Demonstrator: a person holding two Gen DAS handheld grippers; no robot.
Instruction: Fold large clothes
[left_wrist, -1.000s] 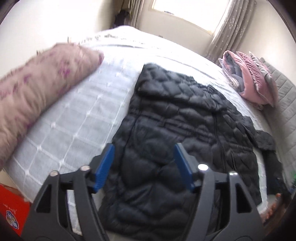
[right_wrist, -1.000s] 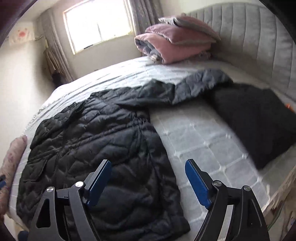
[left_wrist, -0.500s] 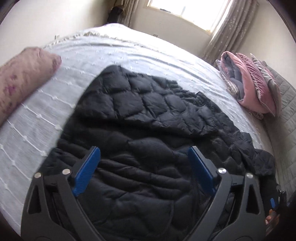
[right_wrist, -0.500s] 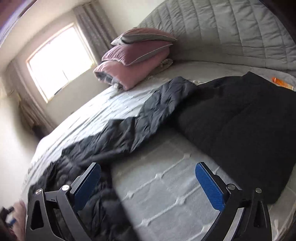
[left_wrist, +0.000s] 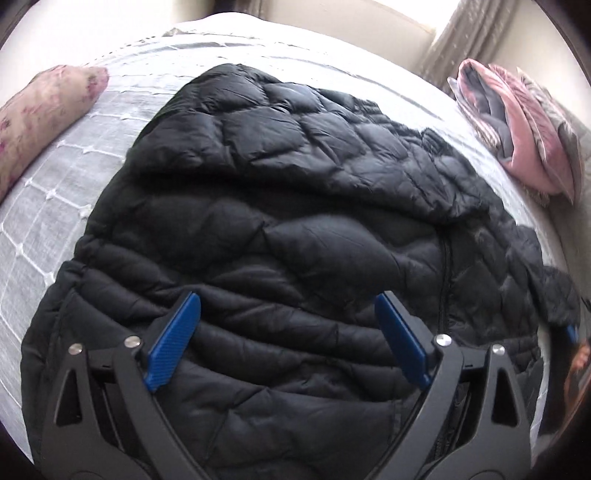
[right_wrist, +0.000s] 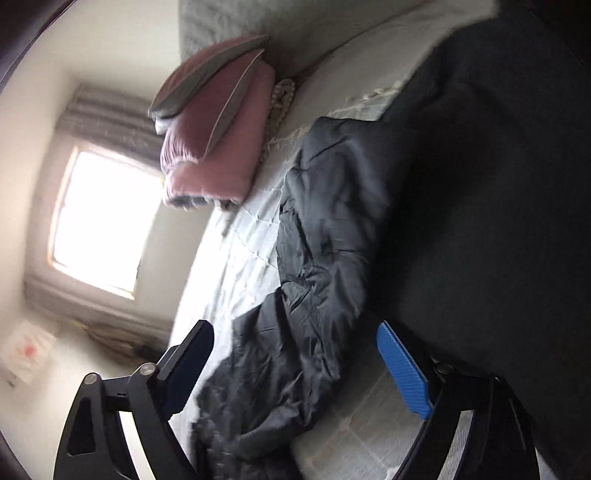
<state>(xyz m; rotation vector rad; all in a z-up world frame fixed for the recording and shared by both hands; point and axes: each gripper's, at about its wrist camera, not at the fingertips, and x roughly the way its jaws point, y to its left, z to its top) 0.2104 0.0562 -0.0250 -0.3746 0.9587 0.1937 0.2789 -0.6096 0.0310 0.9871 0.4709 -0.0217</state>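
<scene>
A black quilted puffer jacket (left_wrist: 295, 206) lies spread on the pale grid-patterned bedspread (left_wrist: 55, 184). My left gripper (left_wrist: 288, 332) hovers low over the jacket's body, jaws wide open and nothing between the blue pads. In the right wrist view the picture is rolled onto its side and blurred. There the jacket's grey-black sleeve (right_wrist: 325, 221) stretches across the bed. My right gripper (right_wrist: 295, 362) hangs over the sleeve; its jaws are closing, with sleeve cloth showing in the gap and the pads clear of it.
A second black garment (right_wrist: 480, 203) lies beside the sleeve. Pink folded bedding (left_wrist: 524, 136) is stacked by the padded headboard (right_wrist: 236, 22). A floral pink pillow (left_wrist: 40, 114) sits at the bed's left edge. A window (right_wrist: 99, 221) and curtains are behind.
The left gripper came down and closer over the jacket and its jaws spread wider. The right gripper swung along the sleeve and rolled, so its picture now lies on its side.
</scene>
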